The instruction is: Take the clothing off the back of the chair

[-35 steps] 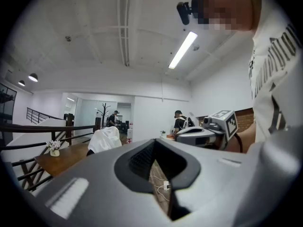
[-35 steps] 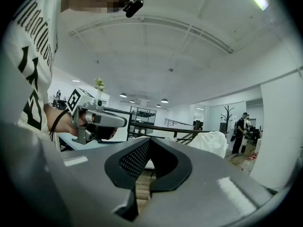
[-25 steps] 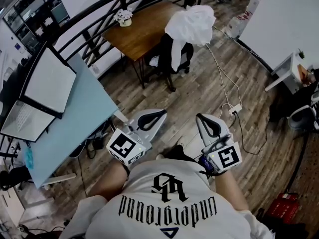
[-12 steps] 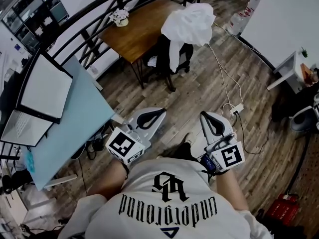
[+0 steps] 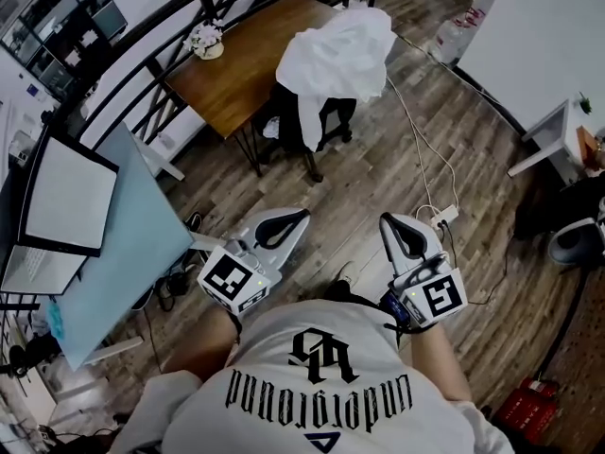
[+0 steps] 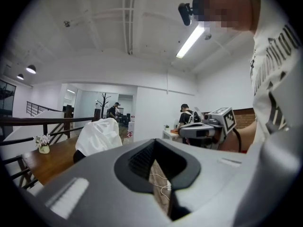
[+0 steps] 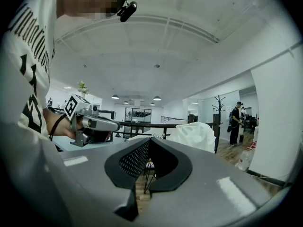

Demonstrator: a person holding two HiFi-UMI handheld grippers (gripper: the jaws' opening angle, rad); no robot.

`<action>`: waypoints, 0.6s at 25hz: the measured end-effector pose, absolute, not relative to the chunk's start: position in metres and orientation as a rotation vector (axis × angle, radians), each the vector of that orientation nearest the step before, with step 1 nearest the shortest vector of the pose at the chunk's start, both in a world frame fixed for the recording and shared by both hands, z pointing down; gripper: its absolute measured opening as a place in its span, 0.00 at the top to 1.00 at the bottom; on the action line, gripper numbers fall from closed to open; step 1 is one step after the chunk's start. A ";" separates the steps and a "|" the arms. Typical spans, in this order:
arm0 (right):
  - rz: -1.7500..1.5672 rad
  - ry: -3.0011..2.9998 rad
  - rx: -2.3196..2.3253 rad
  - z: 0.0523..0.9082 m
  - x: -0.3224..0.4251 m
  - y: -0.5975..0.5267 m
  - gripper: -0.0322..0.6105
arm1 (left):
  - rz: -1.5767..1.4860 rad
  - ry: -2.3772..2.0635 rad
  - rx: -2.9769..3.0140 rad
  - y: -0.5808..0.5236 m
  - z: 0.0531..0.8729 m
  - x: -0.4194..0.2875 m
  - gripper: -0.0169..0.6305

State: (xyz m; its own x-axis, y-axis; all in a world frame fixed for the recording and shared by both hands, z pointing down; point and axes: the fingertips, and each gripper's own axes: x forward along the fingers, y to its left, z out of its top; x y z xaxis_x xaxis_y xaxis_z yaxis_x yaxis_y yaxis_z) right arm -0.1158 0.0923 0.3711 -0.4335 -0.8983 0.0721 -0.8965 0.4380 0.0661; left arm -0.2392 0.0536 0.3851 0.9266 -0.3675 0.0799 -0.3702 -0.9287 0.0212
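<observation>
White clothing [image 5: 336, 57] hangs over the back of a black chair [image 5: 326, 119] pushed up to a wooden table [image 5: 236, 76]. The garment also shows in the left gripper view [image 6: 98, 137] and the right gripper view [image 7: 194, 135], some way ahead of both. My left gripper [image 5: 289, 218] and right gripper [image 5: 391, 225] are held level side by side in front of the person, well short of the chair. Both are shut with nothing in them, as seen along the left gripper's [image 6: 154, 145] and right gripper's [image 7: 148, 144] own jaws.
A light-blue desk [image 5: 142, 244] with a monitor [image 5: 66, 197] stands at the left, a black railing [image 5: 180, 36] behind it. White cables and a power strip [image 5: 440, 218] lie on the wood floor right of the chair. A flower pot [image 5: 205, 42] sits on the table. A white side table [image 5: 558, 140] stands at the right.
The person has walked toward the chair. The chair and garment look nearer and have shifted left in the head view. Both grippers travelled forward with the body and stayed shut.
</observation>
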 end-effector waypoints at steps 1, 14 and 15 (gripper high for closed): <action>-0.022 -2.583 1.608 0.372 -0.103 0.083 0.95 | 0.119 -0.588 3.044 0.044 0.386 -0.227 0.90; 0.027 -2.619 1.509 0.381 0.042 0.012 0.95 | 0.146 -0.640 2.950 -0.030 0.413 -0.096 0.90; 0.033 -2.617 1.515 0.380 0.047 0.009 0.95 | 0.149 -0.639 2.955 -0.033 0.412 -0.090 0.90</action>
State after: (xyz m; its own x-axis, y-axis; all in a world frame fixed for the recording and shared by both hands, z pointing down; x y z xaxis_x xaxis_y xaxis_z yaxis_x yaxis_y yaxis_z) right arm 0.0474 0.0090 0.3804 -0.4931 -0.8627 0.1121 -0.8652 0.4998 0.0401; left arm -0.0901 -0.0328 0.4116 0.9064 -0.4052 0.1196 -0.4164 -0.9046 0.0907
